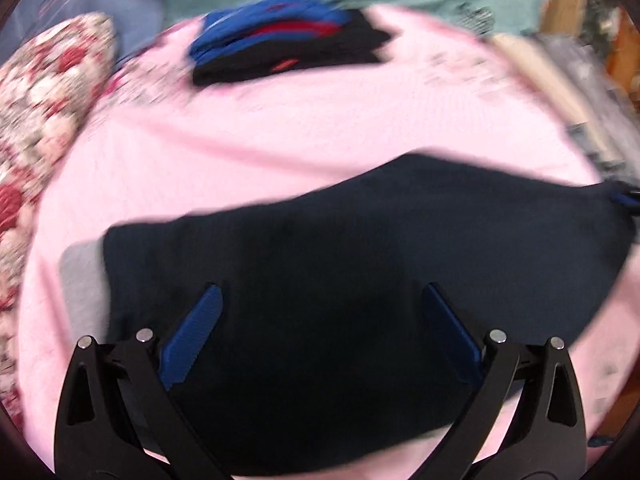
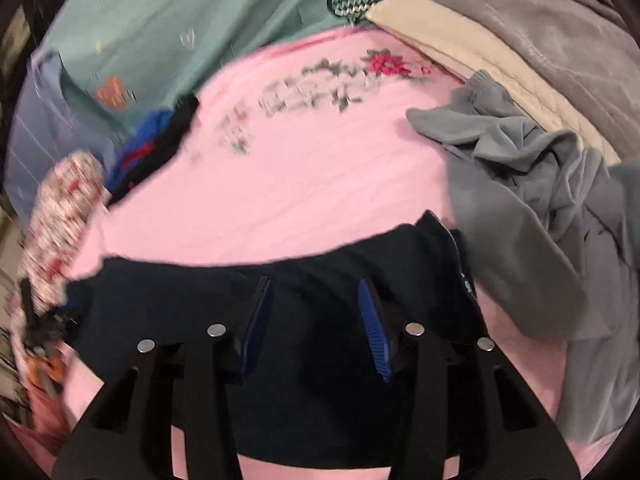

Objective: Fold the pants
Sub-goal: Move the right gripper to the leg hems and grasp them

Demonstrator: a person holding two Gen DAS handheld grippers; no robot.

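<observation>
The left gripper [image 1: 322, 292], black with blue ribbed pads, has its two fingers spread wide with nothing between them. It hangs over the dark navy pants [image 1: 360, 248], which lie flat in a wide band on the pink bed sheet [image 1: 280, 132]. I cannot tell if the tips touch the cloth. The bottom of the pants is hidden behind the black arms of the tongs.

The right gripper [image 2: 316, 284] has its blue pads about half apart, and they hold nothing. It is also above the dark pants [image 2: 200, 292].

Both pictures are blurry, so small marks are hard to make out. The pants are so dark that folds and seams barely show. A pale grey patch [image 1: 80, 276] peeks out at the left end of the pants; what it is cannot be told. At the right end of the pants a bit of blue and black [image 1: 622, 196] is cut off by the picture edge.

Past the pants, far across the sheet, sits a folded pile of blue, red and black clothes [image 1: 280, 40]. Left of the pants is a puffy red and white flowery pillow [image 1: 44, 92]. Right of the pants lies a crumpled grey soft garment [image 2: 532, 208], just beside the pants' right end. Behind it are a cream cushion [image 2: 460, 44] and a grey blanket [image 2: 560, 20]. Beyond the sheet lies a teal cloth with hearts [image 2: 160, 28].
</observation>
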